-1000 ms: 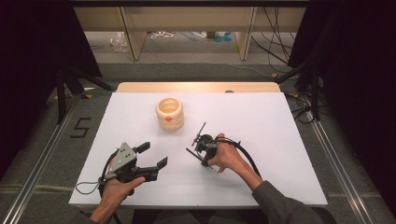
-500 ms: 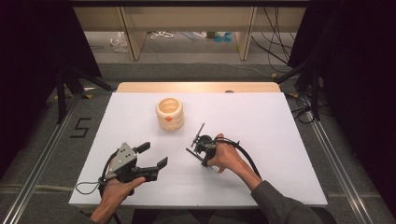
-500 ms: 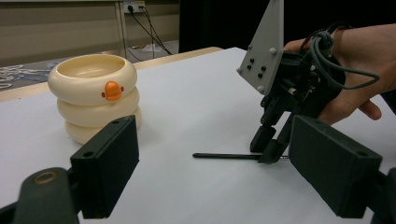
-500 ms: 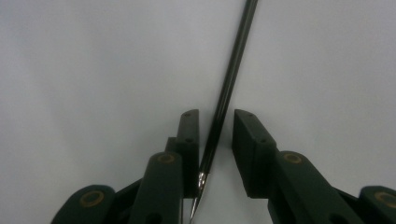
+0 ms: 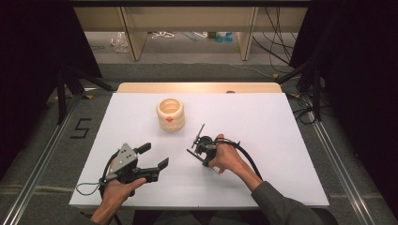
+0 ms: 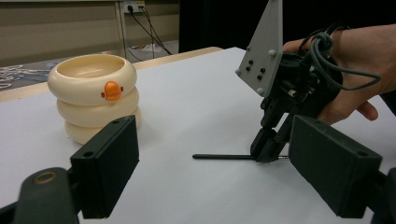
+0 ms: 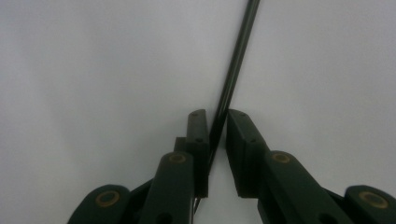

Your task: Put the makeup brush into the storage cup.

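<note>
Right gripper sits low on the white table, near its middle, tips down at the surface. A thin black rod lies flat on the table and runs between its jaws. The jaws have just been closing and now stand narrow, one on each side of the rod; in the right gripper view a slim gap remains on at least one side, so a firm pinch cannot be confirmed. From the left gripper view, the rod lies level on the table, one end at the right gripper's tips, the other pointing away toward the cup side. In the high view the rod extends from the tips up and away from the person.

Left gripper is held above the near left part of the table, jaws wide apart and holding nothing — its own view shows both pads well separated.

A cream ringed cup with an orange spot stands upright toward the far side of the table, apart from both grippers and from the rod.
</note>
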The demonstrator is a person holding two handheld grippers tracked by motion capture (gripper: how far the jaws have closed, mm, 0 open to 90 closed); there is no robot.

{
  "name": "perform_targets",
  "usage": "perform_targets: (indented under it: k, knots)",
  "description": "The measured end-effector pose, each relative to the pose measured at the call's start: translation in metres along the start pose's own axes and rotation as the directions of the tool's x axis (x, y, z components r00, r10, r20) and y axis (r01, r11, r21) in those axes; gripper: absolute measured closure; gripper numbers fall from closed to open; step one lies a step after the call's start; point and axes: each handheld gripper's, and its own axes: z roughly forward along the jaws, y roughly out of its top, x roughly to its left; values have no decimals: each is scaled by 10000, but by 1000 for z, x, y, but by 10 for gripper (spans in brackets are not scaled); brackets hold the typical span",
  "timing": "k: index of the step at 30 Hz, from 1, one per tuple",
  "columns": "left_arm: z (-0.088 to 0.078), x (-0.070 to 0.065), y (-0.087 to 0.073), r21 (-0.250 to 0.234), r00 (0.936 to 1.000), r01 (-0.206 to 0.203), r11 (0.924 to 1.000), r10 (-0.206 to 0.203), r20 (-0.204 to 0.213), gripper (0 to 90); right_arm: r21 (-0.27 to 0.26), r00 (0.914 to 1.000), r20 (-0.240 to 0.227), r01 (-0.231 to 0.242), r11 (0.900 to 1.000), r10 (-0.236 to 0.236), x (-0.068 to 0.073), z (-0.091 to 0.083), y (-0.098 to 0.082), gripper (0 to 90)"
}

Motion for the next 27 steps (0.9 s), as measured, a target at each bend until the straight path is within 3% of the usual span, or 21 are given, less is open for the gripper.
perform_targets:
  k: [1, 6, 7, 11, 13, 14, 21, 27]
  knots:
    - [0, 0, 0, -3, 10000, 26, 10000, -26, -5, 157, 65, 9997, -51, -236, 9997, 237, 1, -1, 1, 805]
    - [0, -1, 0, -14, 9998, 177, 9998, -177, -26, 157, 68, 9996, -68, -263, 9996, 263, 0, 0, 1, 828]
    - [0, 0, 0, 22, 10000, -37, 10000, 37, -8, 157, 84, 9997, -119, -217, 9997, 217, 0, 0, 1, 832]
    - [1, -1, 0, 54, 10000, -15, 10000, 15, 17, 158, 119, 9996, -185, -214, 9997, 216, 0, 0, 1, 846]
    - [1, -1, 0, 70, 10000, 6, 10000, -6, 16, 157, 115, 9998, -168, -129, 9999, 131, 0, 0, 1, 855]
    - [1, -1, 0, 64, 10000, 49, 10000, -49, 14, 158, 37, 9998, -97, 171, 9998, -170, -2, 0, 1, 856]
    - [1, -1, 0, 91, 10000, -30, 10000, 29, 40, 157, 154, 10000, -21, 28, 9999, -28, 2, 0, 2, 857]
    - [2, 0, -1, 113, 9999, -37, 9999, 36, 108, 158, 20, 9993, 68, 357, 9994, -357, 2, -1, 1, 858]
